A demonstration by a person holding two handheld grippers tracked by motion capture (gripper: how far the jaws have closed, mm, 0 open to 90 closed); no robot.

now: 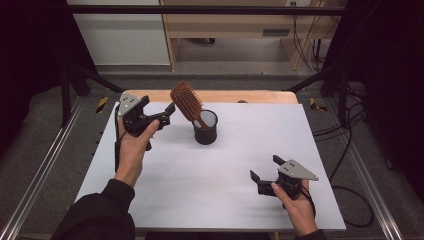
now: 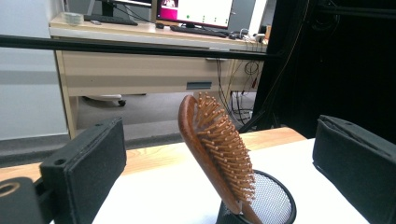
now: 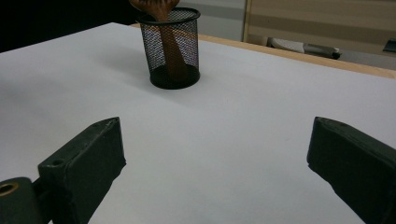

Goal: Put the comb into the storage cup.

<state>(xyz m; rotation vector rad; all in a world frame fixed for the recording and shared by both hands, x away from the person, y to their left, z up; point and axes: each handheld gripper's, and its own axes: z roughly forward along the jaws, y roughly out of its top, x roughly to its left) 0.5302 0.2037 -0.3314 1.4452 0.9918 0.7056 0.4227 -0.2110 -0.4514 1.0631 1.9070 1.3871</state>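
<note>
A wooden hairbrush [image 1: 186, 101] stands handle-down in a black mesh cup [image 1: 205, 128] at the back middle of the white table [image 1: 215, 175], its head leaning left. My left gripper [image 1: 167, 115] is held open just left of the brush head, not touching it. In the left gripper view the brush [image 2: 212, 149] rises from the cup [image 2: 275, 203] between the wide-apart jaws, bristles facing right. My right gripper [image 1: 266, 168] stands open near the front right, empty. The right gripper view shows the cup [image 3: 187, 44] ahead with the brush handle [image 3: 169, 51] inside.
A wooden strip [image 1: 250, 96] edges the table at the back. Beyond it are a desk [image 1: 235, 27] and floor cables [image 1: 345, 135]. Black frame bars [image 1: 200, 9] run around the table.
</note>
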